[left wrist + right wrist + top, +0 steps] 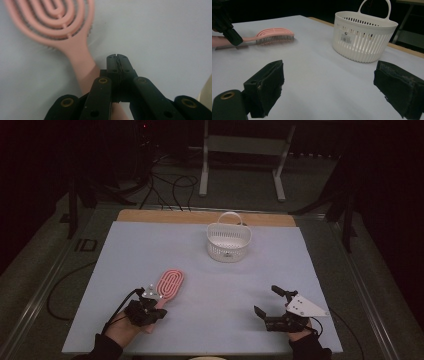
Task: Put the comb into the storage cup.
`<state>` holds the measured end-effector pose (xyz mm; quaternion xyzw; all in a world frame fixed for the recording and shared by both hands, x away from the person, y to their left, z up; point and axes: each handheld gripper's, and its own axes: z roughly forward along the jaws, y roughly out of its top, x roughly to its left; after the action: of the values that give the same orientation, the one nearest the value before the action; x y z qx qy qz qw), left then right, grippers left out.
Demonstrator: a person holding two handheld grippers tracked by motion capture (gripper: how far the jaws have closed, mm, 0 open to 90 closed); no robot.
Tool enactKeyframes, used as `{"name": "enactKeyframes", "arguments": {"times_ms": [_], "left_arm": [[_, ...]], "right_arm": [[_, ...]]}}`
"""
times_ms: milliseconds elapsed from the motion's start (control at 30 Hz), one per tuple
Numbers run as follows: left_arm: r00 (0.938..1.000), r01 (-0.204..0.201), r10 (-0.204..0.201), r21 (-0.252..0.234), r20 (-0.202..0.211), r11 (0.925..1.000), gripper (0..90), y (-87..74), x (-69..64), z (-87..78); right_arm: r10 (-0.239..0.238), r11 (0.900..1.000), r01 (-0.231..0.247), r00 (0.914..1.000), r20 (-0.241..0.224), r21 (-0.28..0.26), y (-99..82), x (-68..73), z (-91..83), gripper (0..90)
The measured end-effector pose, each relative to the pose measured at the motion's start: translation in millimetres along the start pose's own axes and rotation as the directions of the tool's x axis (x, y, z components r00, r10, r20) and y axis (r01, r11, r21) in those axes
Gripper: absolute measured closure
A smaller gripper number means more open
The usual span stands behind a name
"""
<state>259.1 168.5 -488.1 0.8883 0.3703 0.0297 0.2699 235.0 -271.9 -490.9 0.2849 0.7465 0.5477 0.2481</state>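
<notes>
Across the whole work area lies a pale blue-grey table mat, with a strip of bare wooden tabletop showing along its far edge. Toward the far side of the mat, a little right of centre, stands a white slatted plastic basket with an arched handle; in the right gripper view it sits upright with a barcode sticker on its wall.

Near the front left of the mat lies a pink hairbrush, its looped, vented head pointing away from the person and its handle running back under the left gripper. In the left gripper view the jaws are pressed together with nothing between them, and they sit just beside and over the brush handle, not clamped on it.

At the front right, well apart from the brush and the basket, the right gripper is held low over the mat with its grey three-cornered plate on top. Its jaws are spread wide, with bare mat between them in the right gripper view.
</notes>
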Motion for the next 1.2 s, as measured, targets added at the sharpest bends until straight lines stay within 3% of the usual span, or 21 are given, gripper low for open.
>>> {"name": "enactKeyframes", "arguments": {"times_ms": [733, 1200], "left_arm": [[0.9973, 0.017, -0.015, 0.032, -0.073, 0.9993, 90.0, -11.5, 16.4, -17.4], [0.9973, -0.05, 0.053, 0.041, -0.051, 0.9979, 87.2, -4.7, 13.1, -33.9]], "right_arm": [[0.0, 1.0, 0.0, 1.0, 0.001, -0.001, 0.2, 0.7, 0.2, 9.2], [0.003, 1.0, -0.003, 1.0, -0.002, 0.003, 0.0, 1.1, 0.4, 9.3]]}}
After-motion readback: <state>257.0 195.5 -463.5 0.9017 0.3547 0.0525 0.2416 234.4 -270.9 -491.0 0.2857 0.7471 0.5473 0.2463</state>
